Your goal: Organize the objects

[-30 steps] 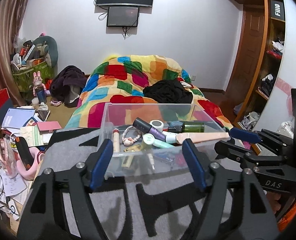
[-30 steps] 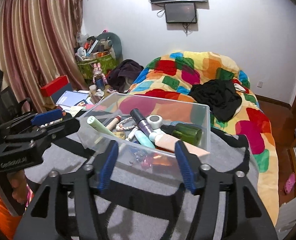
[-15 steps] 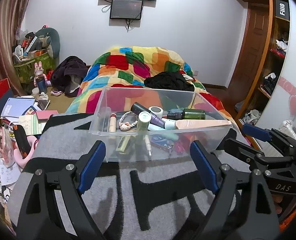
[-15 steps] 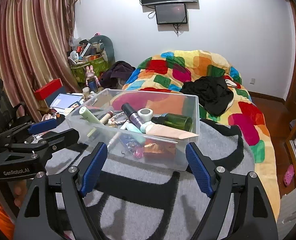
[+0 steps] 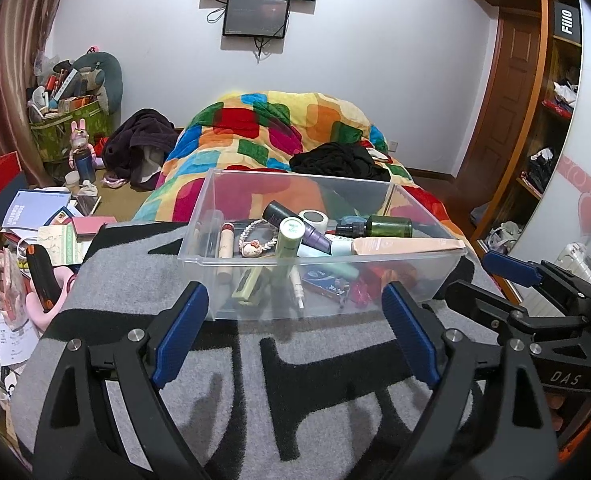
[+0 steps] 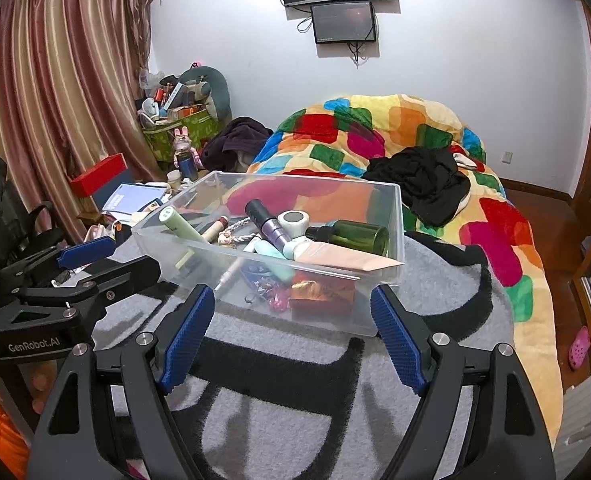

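Observation:
A clear plastic bin (image 5: pixel 423 264) stands on a grey and black blanket (image 5: pixel 295 384); the right wrist view shows it too (image 6: pixel 391 216). It holds a light green tube (image 5: pixel 289 238), a purple bottle (image 5: pixel 295 224), a green bottle (image 5: pixel 387 226), a peach tube (image 5: pixel 403 245), a beige stick (image 5: pixel 225 242) and a bead bracelet (image 5: pixel 255 236). My left gripper (image 5: pixel 295 330) is open and empty in front of the bin. My right gripper (image 6: pixel 291 334) is open and empty in front of the bin, to the left gripper's right.
A bed with a colourful quilt (image 5: pixel 279 136) and black clothes (image 5: pixel 339 160) lies behind the bin. Books, papers and boxes (image 5: pixel 35 208) clutter the left side. A wooden shelf unit (image 5: pixel 551 100) stands on the right.
Both grippers have pulled back from the bin and opened wider. The bin has stayed in place, and the light green tube now lies inside it.

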The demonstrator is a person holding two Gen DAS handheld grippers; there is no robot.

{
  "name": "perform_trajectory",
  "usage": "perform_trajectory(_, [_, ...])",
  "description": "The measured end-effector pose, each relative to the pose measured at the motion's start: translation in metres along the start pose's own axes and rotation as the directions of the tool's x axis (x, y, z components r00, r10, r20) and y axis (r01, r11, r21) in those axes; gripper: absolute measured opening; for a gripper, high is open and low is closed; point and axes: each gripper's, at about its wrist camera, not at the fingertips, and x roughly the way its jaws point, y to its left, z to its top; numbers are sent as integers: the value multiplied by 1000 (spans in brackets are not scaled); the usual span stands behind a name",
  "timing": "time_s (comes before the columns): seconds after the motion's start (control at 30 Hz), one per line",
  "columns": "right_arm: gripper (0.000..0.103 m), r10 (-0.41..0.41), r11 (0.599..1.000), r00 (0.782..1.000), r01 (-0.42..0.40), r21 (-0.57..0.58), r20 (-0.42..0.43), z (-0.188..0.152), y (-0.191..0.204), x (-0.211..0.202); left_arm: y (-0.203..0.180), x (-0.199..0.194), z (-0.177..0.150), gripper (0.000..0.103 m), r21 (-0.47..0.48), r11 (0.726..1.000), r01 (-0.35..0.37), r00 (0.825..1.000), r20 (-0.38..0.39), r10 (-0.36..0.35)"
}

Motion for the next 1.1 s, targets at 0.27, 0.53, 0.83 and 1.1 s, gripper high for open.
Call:
perform_trajectory(0.27, [78,0,1000,1000,0,2,-1,0,0,-1,0,-1,0,89,0,1000,1,1000,1,-1])
perform_trajectory(0.53, [78,2,1000,1000,-2,2,0,-1,0,-1,-1,-2,1,89,1,1000,-2,1000,4,2])
perform_trajectory(0.83, [78,2,1000,1000,-2,4,-1,0,0,-1,-1,-5,1,89,4,1000,5,1000,13,-6])
perform_trajectory(1.1, [79,1,1000,1000,-1,11,-6,-1,0,-1,-3,-7,0,90,6,1000,12,1000,19,-12])
